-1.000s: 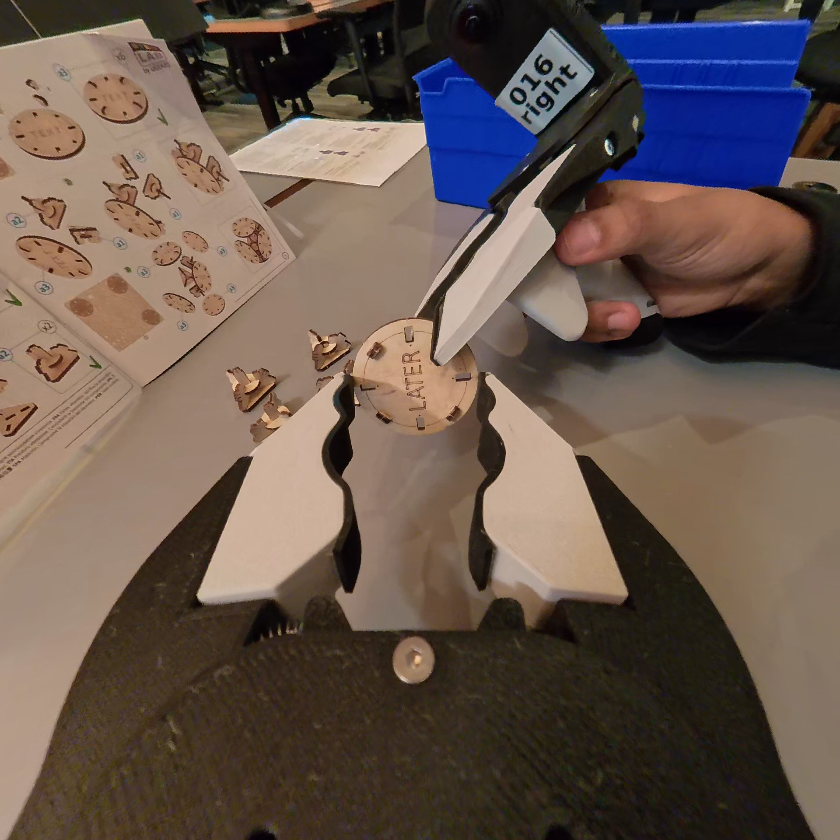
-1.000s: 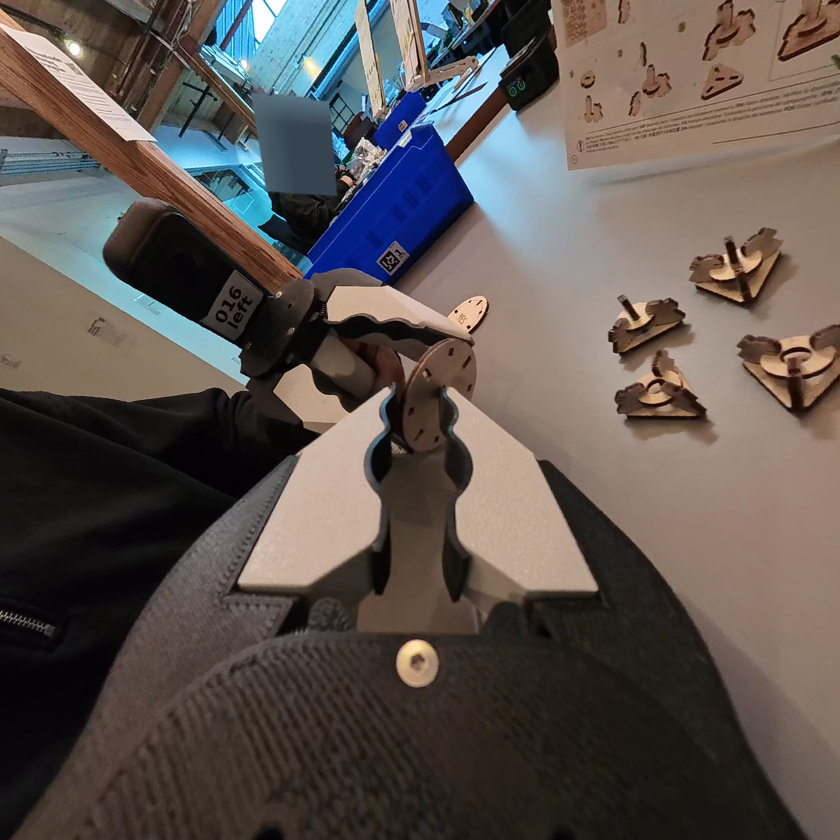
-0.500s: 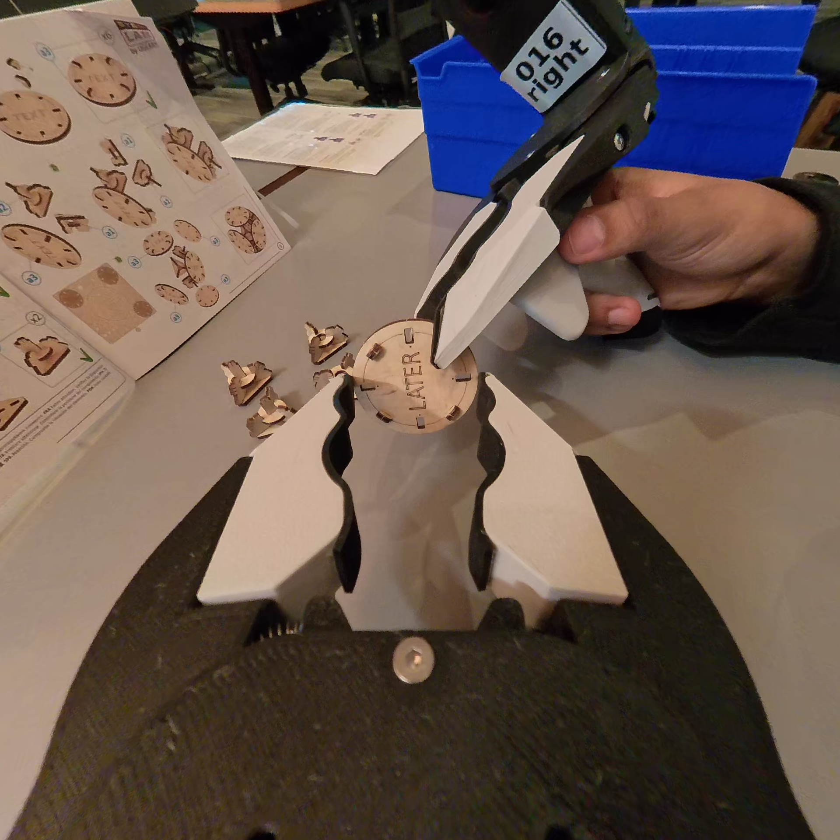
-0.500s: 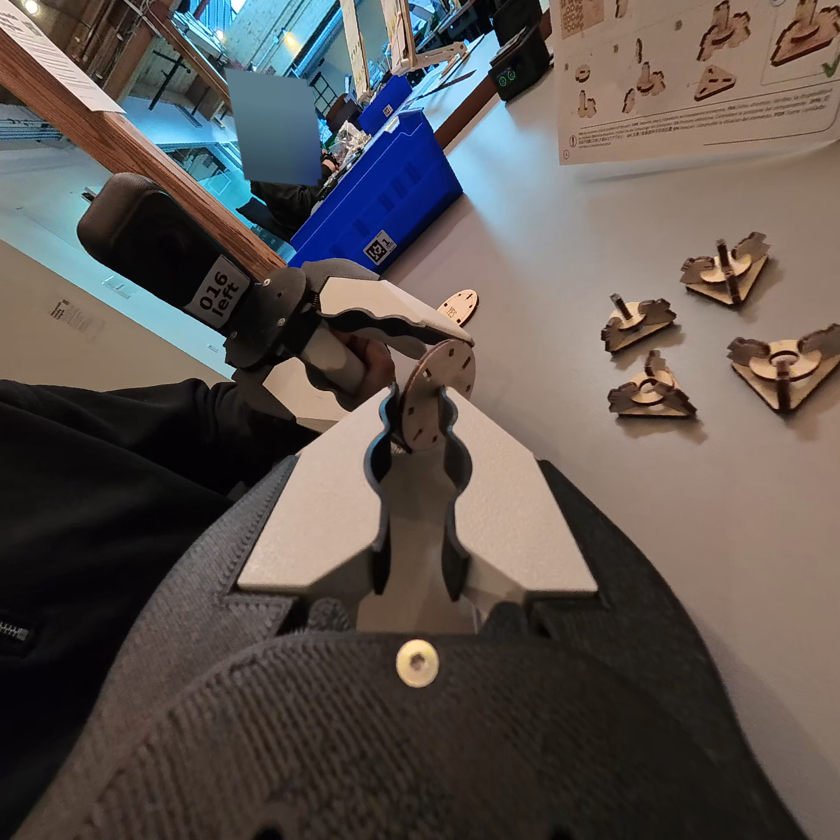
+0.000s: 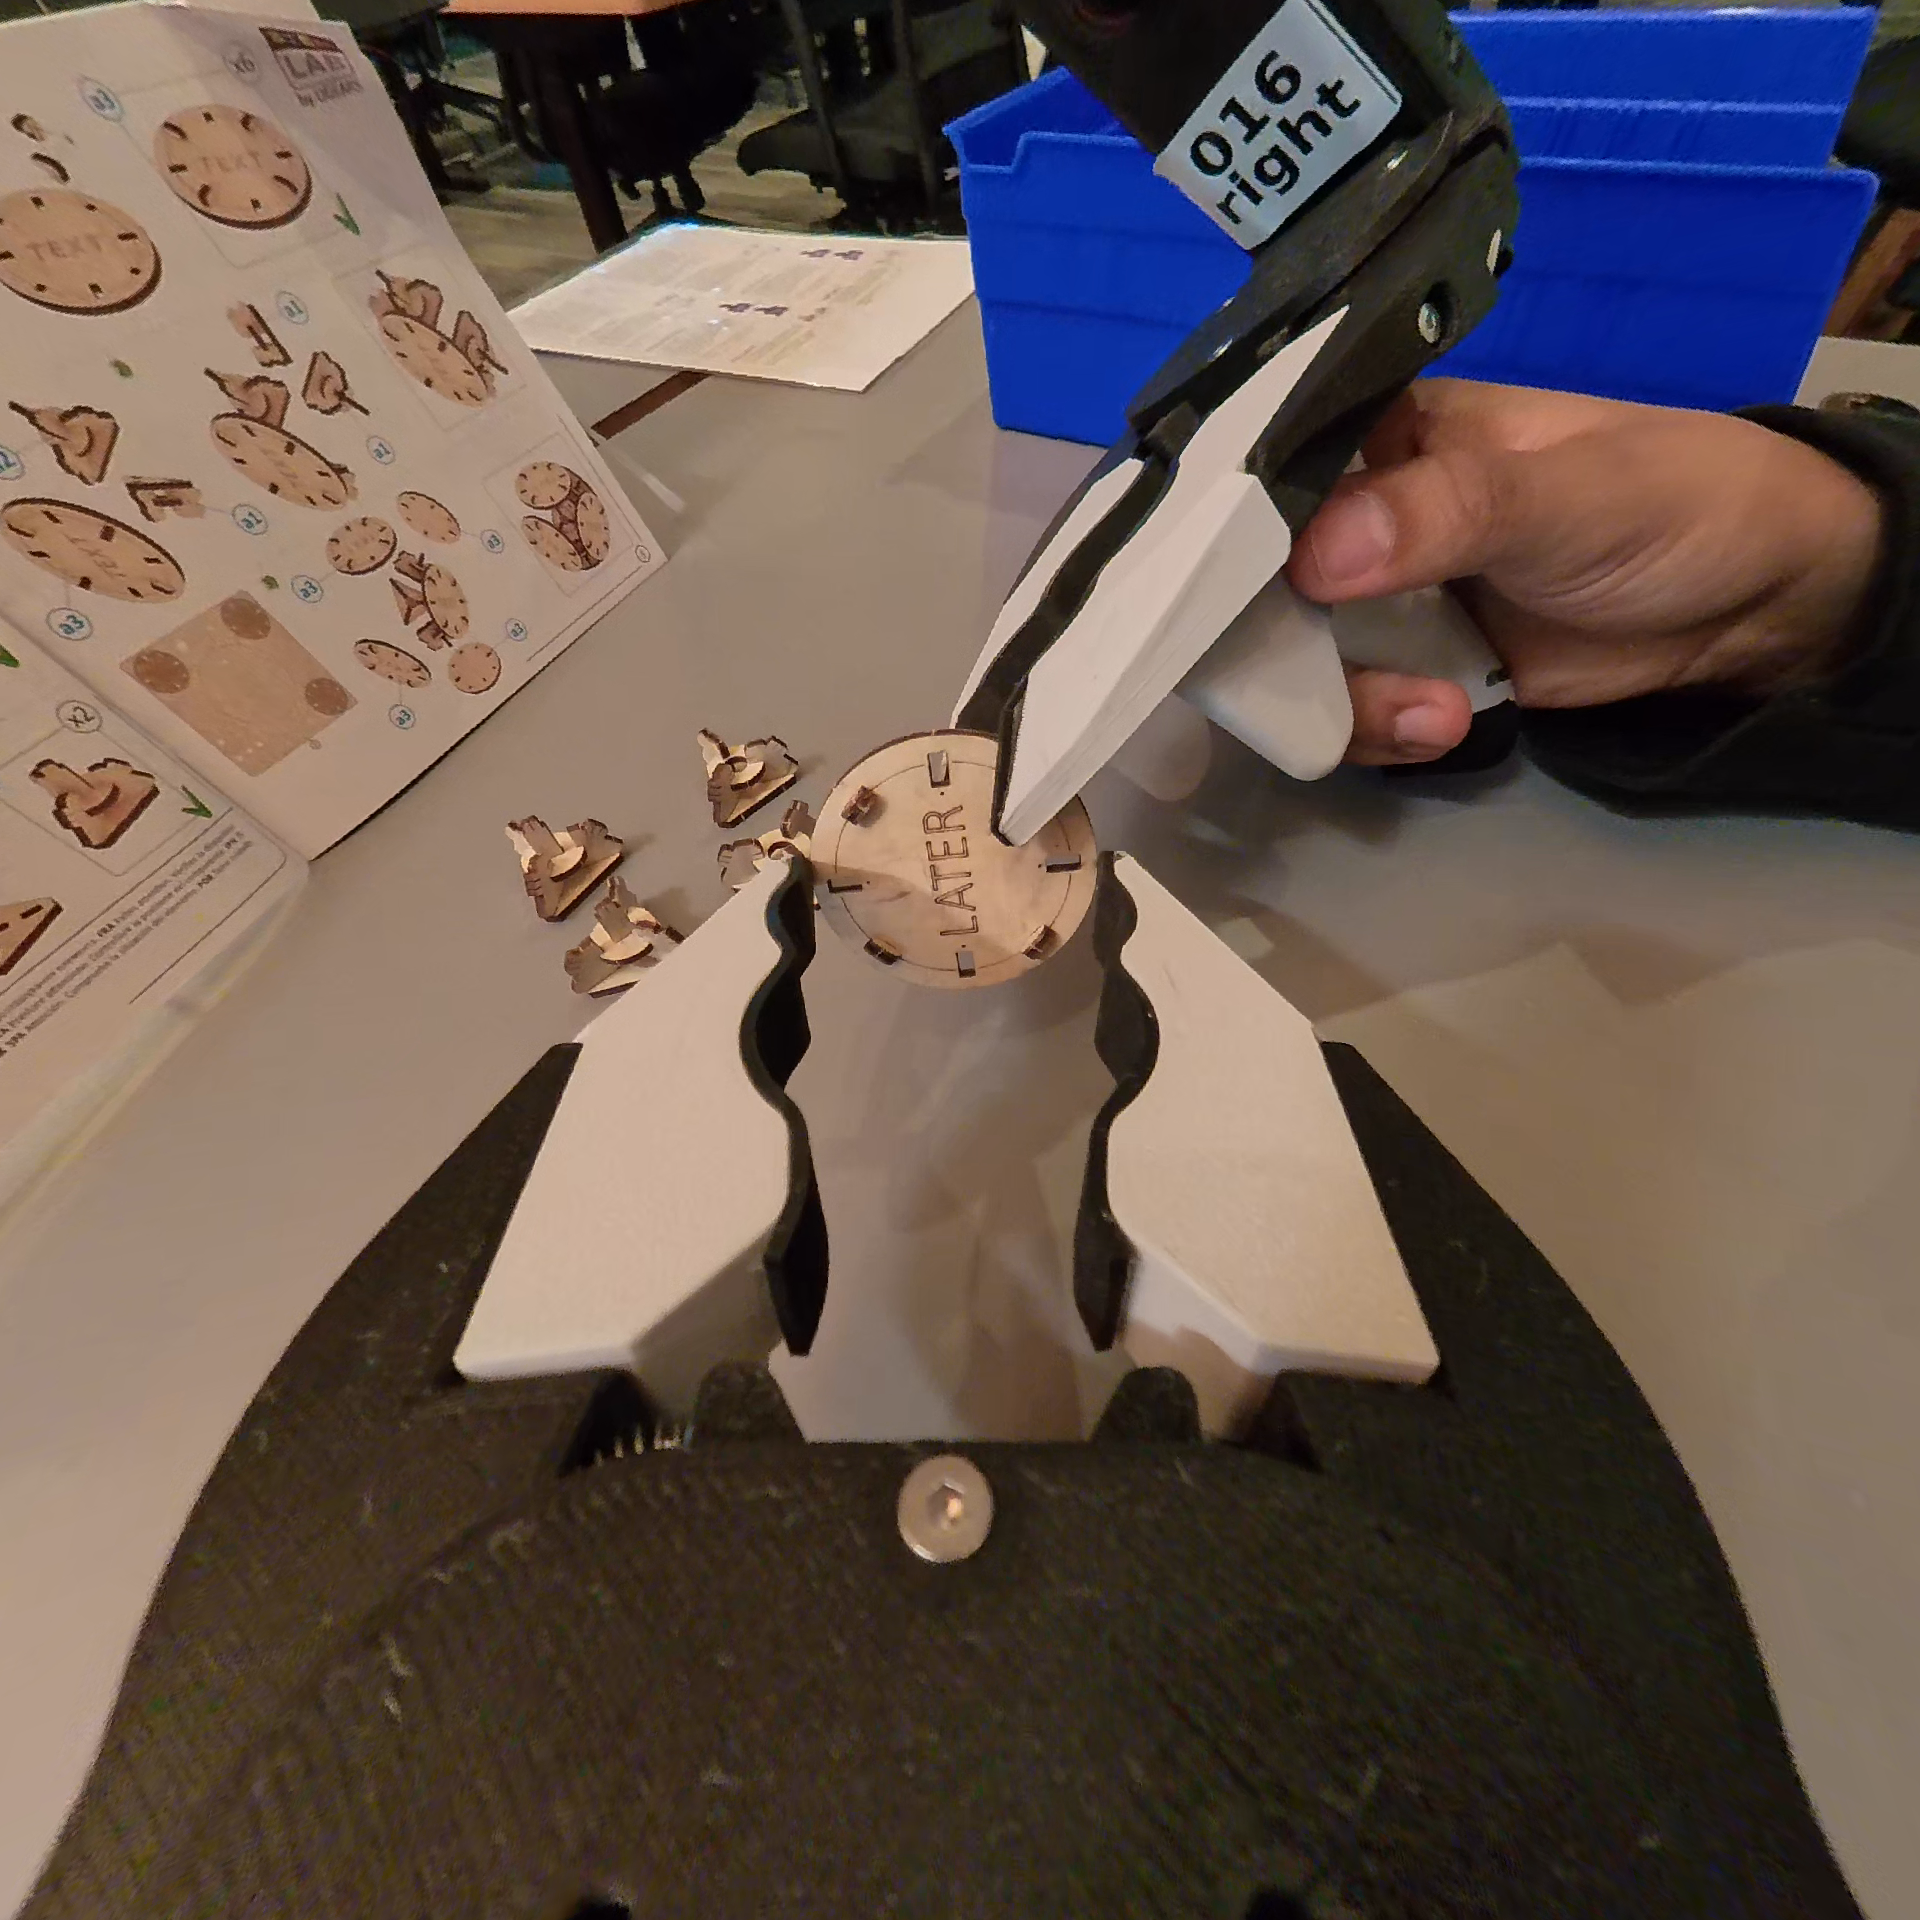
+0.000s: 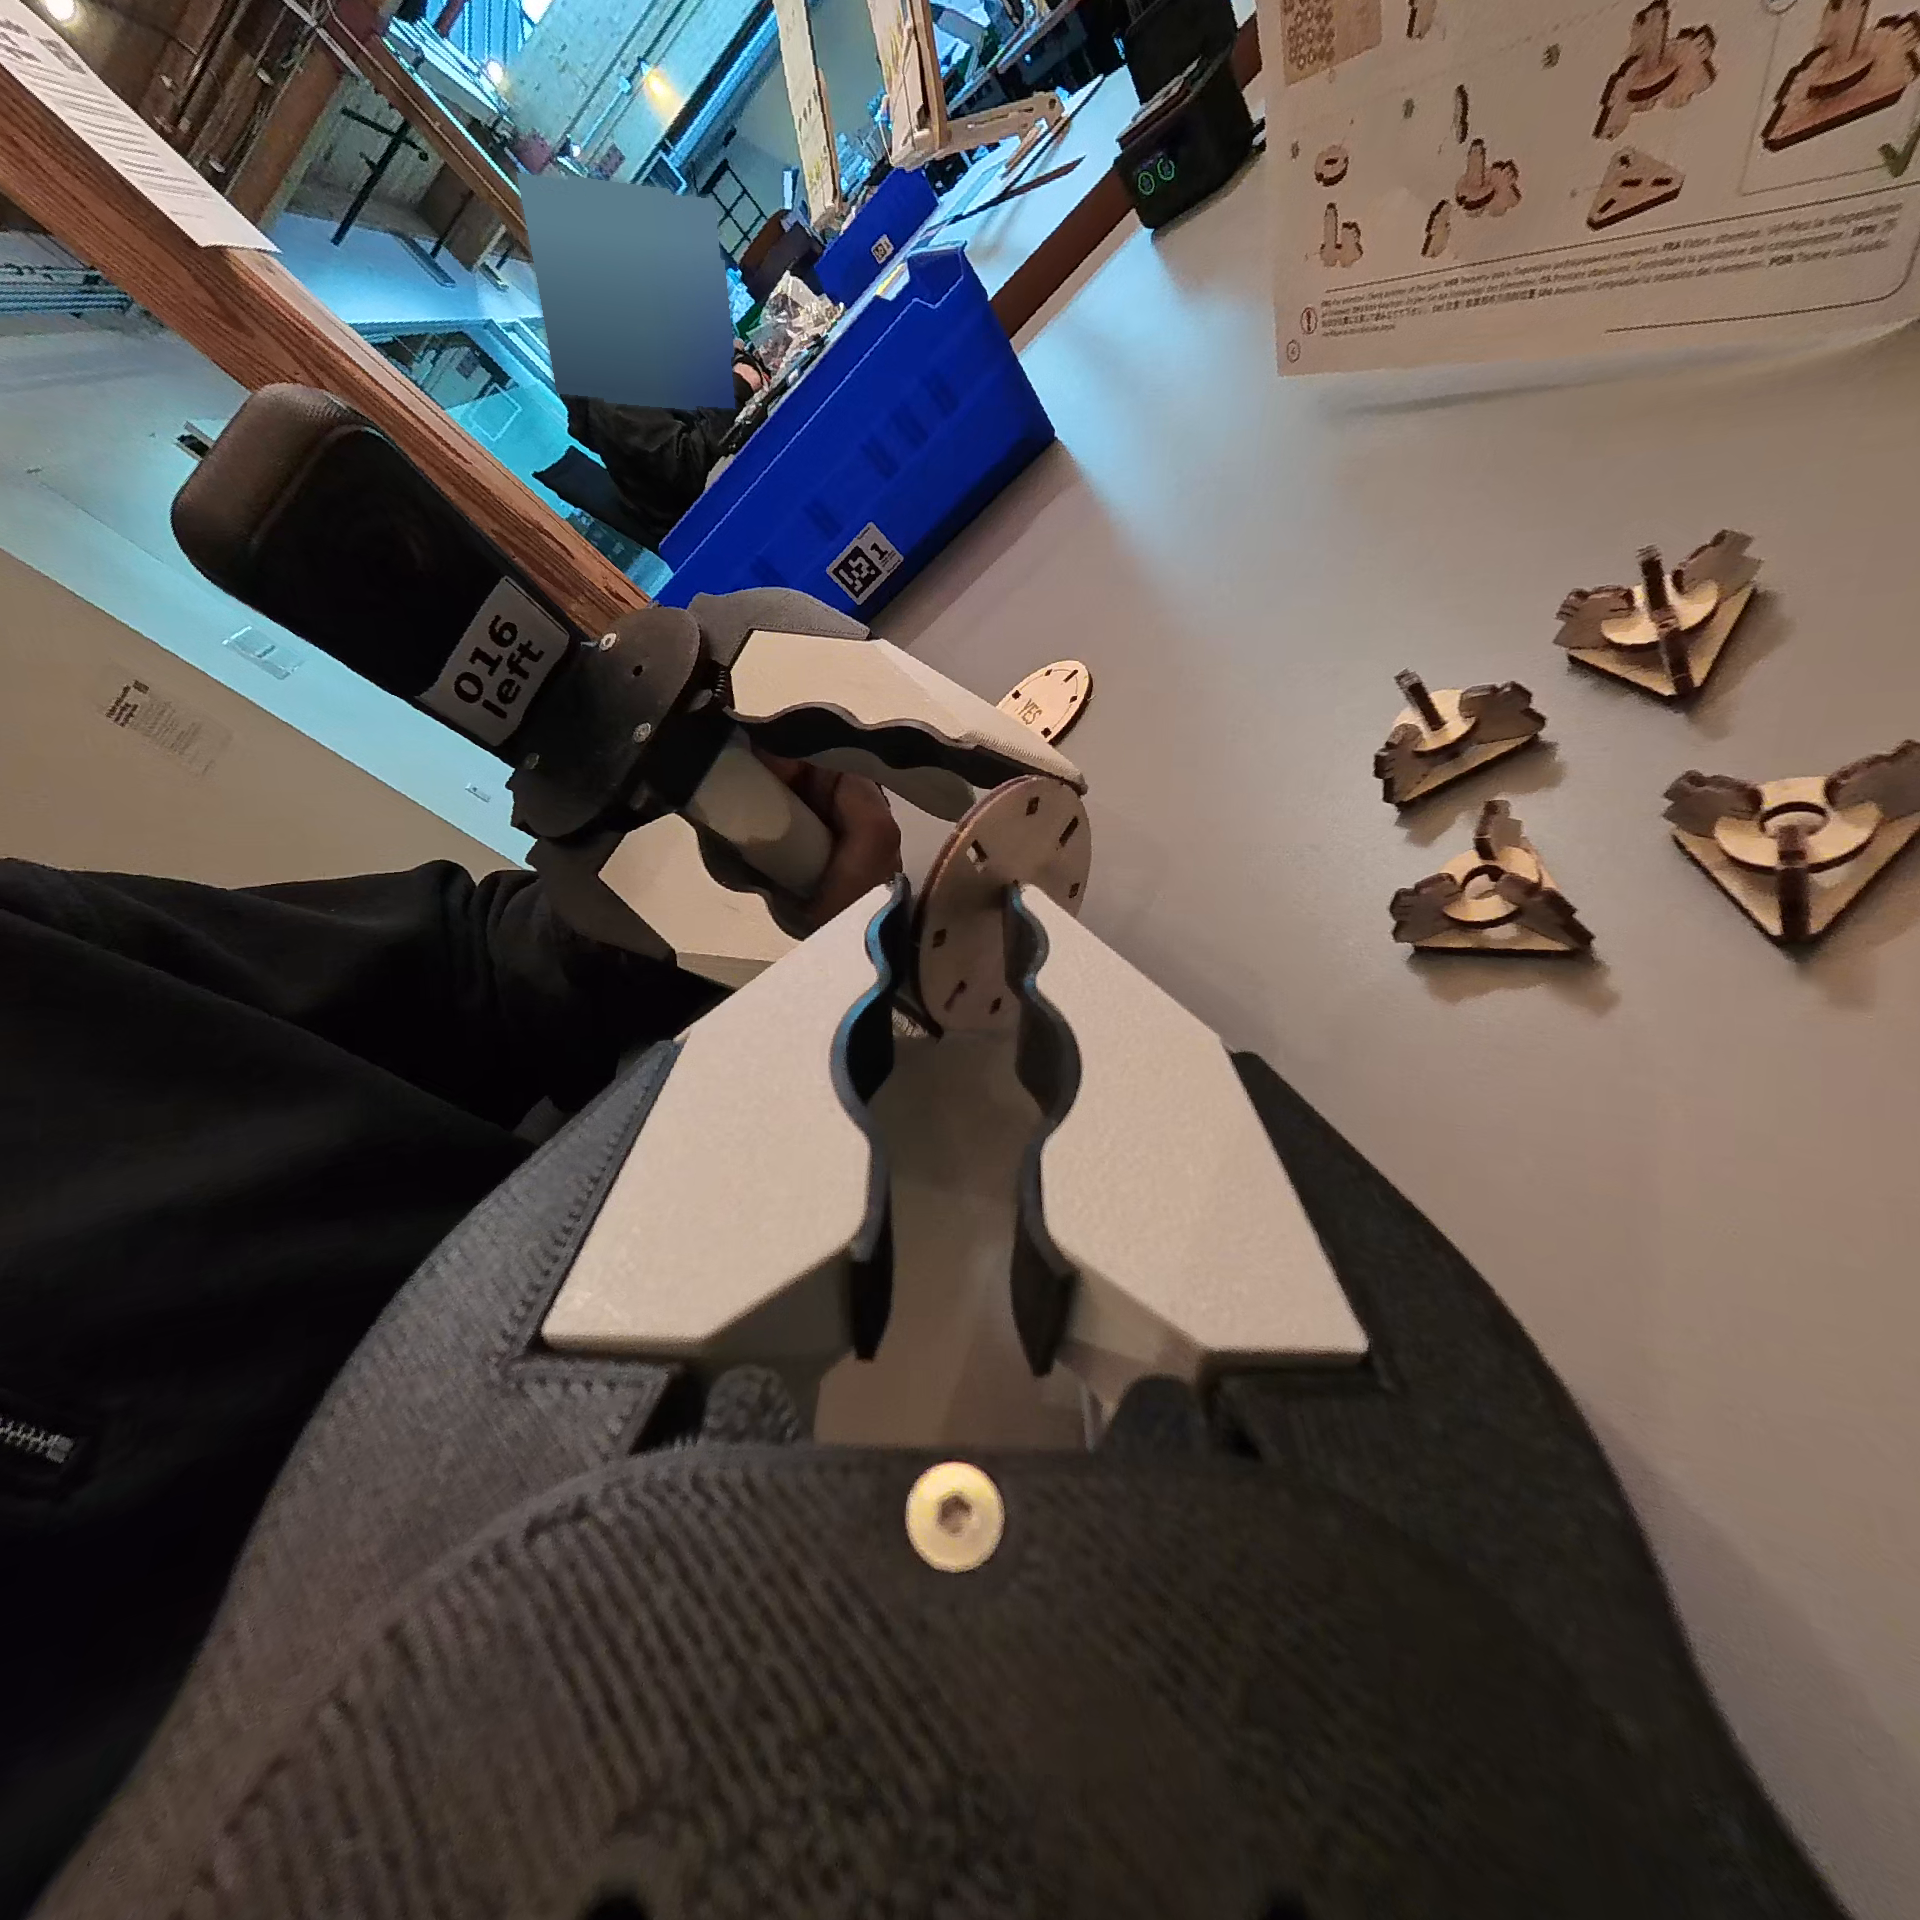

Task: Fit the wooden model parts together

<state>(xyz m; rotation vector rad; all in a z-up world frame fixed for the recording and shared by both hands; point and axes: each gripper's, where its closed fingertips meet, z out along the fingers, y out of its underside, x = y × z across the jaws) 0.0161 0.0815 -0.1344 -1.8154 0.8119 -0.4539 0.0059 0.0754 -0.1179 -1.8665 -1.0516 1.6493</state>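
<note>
Surface: grey table [image 5: 1455, 1039], instruction sheets [image 5: 260, 416], blue bin [image 5: 1662, 260] behind
Right gripper [image 6: 961, 940]: clamps wooden disc [image 5: 951, 857] by its faces, above table
Left gripper [image 5: 951, 883]: set wide, pads flanking disc's rim
Nearby: triangular wooden pieces [image 6: 1486, 894]
Tip: close squarely on the rim

- This is a shared workshop or maker space, with a grey worktable [image 5: 1558, 1091] as its main surface.
- On the table's far edge sits a blue plastic bin [image 5: 1662, 260]; printed assembly sheets [image 5: 260, 416] stand at its left side.
- Near those sheets lie 4 small laser-cut wooden assemblies [image 6: 1475, 904].
- Beyond the table run wooden beams [image 6: 312, 343], more benches and overhead lights.
- A person [image 6: 644, 447] sits behind the bin.
</note>
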